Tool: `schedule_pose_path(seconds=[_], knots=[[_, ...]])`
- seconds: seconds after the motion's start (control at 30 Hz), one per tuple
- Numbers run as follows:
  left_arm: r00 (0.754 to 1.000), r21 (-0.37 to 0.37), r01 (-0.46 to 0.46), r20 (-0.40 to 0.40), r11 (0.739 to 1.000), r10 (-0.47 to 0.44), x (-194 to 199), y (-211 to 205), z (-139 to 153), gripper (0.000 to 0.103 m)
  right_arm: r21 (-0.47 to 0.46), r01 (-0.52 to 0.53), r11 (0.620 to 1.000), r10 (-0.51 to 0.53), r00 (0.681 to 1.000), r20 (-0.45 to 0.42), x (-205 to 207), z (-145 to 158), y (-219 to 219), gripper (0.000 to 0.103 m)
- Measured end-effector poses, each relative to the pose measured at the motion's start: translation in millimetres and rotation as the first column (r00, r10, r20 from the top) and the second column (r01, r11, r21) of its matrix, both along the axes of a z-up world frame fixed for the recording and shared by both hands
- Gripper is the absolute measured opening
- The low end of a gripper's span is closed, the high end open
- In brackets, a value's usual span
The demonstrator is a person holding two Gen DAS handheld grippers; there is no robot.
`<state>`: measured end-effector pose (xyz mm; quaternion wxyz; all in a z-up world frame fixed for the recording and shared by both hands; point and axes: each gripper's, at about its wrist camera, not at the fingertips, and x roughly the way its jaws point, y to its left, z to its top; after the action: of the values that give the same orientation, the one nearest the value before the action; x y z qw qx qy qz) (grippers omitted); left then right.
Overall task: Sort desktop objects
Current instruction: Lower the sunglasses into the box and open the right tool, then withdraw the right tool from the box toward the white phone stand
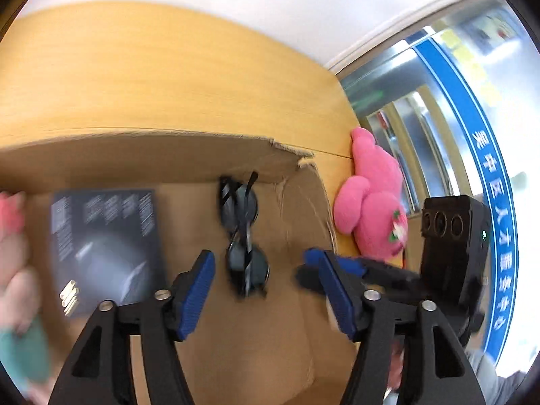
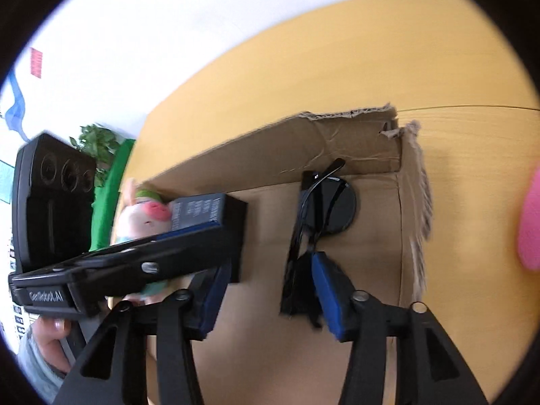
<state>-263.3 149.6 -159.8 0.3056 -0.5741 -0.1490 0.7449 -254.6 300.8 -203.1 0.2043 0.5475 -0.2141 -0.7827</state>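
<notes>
Black sunglasses (image 1: 244,234) lie folded in an open cardboard box (image 1: 189,158), beside a dark flat box (image 1: 106,246). My left gripper (image 1: 265,287) is open and empty, hovering over the sunglasses. In the right wrist view the sunglasses (image 2: 324,209) lie by the cardboard box's right wall (image 2: 410,236). My right gripper (image 2: 270,290) is open and empty just above them. The left gripper's body (image 2: 135,266) crosses in front of the dark box (image 2: 202,214). A pink plush toy (image 1: 371,202) lies on the table outside the box.
A pale plush with pink and green parts (image 2: 145,216) sits at the box's left end. The wooden table (image 1: 168,77) runs behind the box to a white wall. The right gripper's body (image 1: 452,253) stands close on the right. A green plant (image 2: 96,141) is beyond the table.
</notes>
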Motion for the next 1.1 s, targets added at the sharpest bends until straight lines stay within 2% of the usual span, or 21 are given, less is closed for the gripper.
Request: schedule_pose_path(seconds=[0.1, 0.2, 0.3, 0.4, 0.47, 0.53, 0.67, 0.83, 0.9, 1.0, 1.07, 1.1], knots=[[0.999, -0.071, -0.021, -0.05, 0.997, 0.017, 46, -40, 18, 0.072, 0.016, -0.007, 1.0, 0.008, 1.0, -0.009, 39, 17, 9, 0.055], [0.996, -0.179, -0.071, -0.056, 0.981, 0.062, 98, -87, 19, 0.078, 0.048, -0.044, 0.998, 0.043, 0.999, 0.017, 87, 25, 7, 0.059], [0.994, -0.268, -0.103, -0.006, 0.958, 0.106, 134, -120, -1, 0.08, 0.084, -0.067, 0.994, 0.061, 0.996, 0.07, 135, 21, 3, 0.063], [0.983, -0.286, -0.137, 0.083, 0.949, 0.166, 160, -152, -29, 0.08, 0.112, -0.022, 0.993, 0.01, 0.995, 0.101, 150, 10, -3, 0.063], [0.98, -0.339, -0.141, 0.082, 0.93, 0.179, 178, -167, -40, 0.079, 0.102, 0.01, 0.995, -0.022, 0.993, 0.117, 164, -2, 1, 0.063], [0.989, -0.362, -0.122, 0.033, 0.924, 0.144, 189, -162, -41, 0.076, 0.101, 0.02, 0.995, -0.032, 0.993, 0.114, 178, -4, -1, 0.063], [0.984, -0.351, -0.128, 0.069, 0.928, 0.162, 187, -166, -42, 0.076, 0.126, 0.022, 0.992, -0.038, 0.991, 0.126, 181, -10, -9, 0.063], [0.991, -0.409, -0.093, 0.054, 0.908, 0.126, 192, -165, -42, 0.076, 0.112, 0.027, 0.993, -0.043, 0.989, 0.14, 184, -4, -7, 0.063], [0.991, -0.407, -0.089, 0.057, 0.909, 0.123, 196, -163, -39, 0.076, 0.12, 0.017, 0.993, -0.034, 0.989, 0.144, 188, -4, -7, 0.063], [0.991, -0.398, -0.119, 0.003, 0.91, 0.131, 211, -164, -14, 0.076, 0.147, 0.014, 0.989, -0.033, 0.991, 0.128, 190, 11, -6, 0.063], [0.99, -0.394, -0.139, -0.073, 0.909, 0.119, 225, -162, 14, 0.076, 0.158, 0.013, 0.987, -0.023, 0.998, 0.06, 194, 36, -6, 0.064], [0.986, -0.397, -0.148, -0.124, 0.906, 0.107, 233, -159, 32, 0.076, 0.166, 0.011, 0.986, -0.015, 1.0, 0.025, 198, 50, -7, 0.068]])
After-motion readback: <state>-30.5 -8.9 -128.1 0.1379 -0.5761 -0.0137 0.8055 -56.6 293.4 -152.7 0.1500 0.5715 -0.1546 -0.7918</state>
